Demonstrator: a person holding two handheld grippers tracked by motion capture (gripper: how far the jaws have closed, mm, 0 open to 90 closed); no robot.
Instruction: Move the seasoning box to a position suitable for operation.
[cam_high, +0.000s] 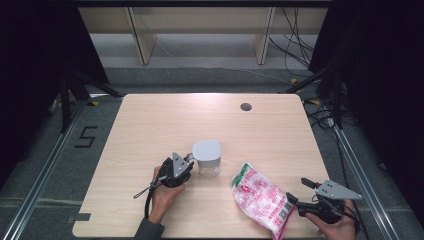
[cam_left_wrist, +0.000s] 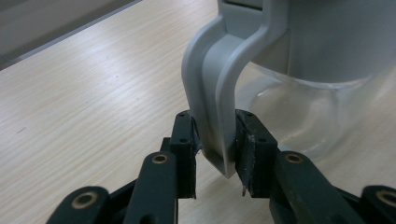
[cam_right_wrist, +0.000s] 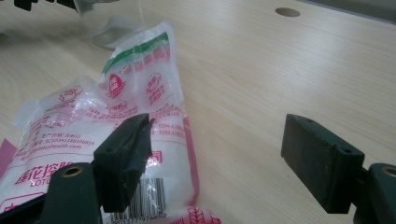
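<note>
A clear jug (cam_high: 208, 159) with a grey lid stood near the middle of the wooden table (cam_high: 165, 120), a little toward the near side. Its grey handle (cam_left_wrist: 219, 88) curved down on the jug's left, and the left gripper (cam_high: 189, 161) was pinching that handle, one black pad (cam_left_wrist: 184, 140) pressed to each side of it. The person's left hand (cam_high: 162, 192) came in from the near edge behind that gripper, with a cable trailing from it.

To the right of the jug and apart from it, a clear plastic bag (cam_high: 260, 197) of white granules with red and green print lay flat near the front edge, barcode end nearest. The right gripper (cam_high: 300, 192) rested at the bag's right side, its jaws spread wide with nothing between them; in the right gripper view one finger (cam_right_wrist: 123, 158) stood over the bag's printed face, the other over bare wood. A small round hole (cam_high: 245, 106) sat in the far part of the tabletop.
</note>
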